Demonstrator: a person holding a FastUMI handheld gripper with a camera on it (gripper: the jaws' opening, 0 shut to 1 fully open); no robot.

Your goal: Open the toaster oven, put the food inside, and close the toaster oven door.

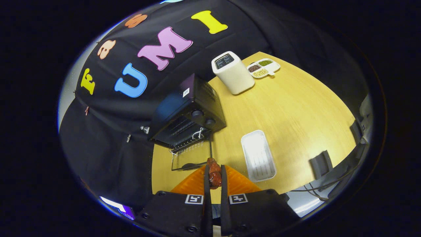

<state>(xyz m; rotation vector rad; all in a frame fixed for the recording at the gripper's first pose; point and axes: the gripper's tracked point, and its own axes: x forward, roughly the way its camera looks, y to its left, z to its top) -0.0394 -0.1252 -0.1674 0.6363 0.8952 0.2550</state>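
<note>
A black toaster oven [189, 112] sits on the wooden table [296, 108] against the booth wall, its glass door [190, 158] folded down open and the wire rack [184, 144] showing inside. My gripper [214, 176] is shut on a reddish-brown piece of food [214, 171], which is pinched between both fingers. The food hangs just in front of the open door's edge, above the table.
An empty white tray [258, 155] lies on the table right of my fingers. A white pop-up toaster [233, 72] and a white divided dish [263, 67] of grains stand at the far side. A dark object [320, 163] sits by the table's right edge.
</note>
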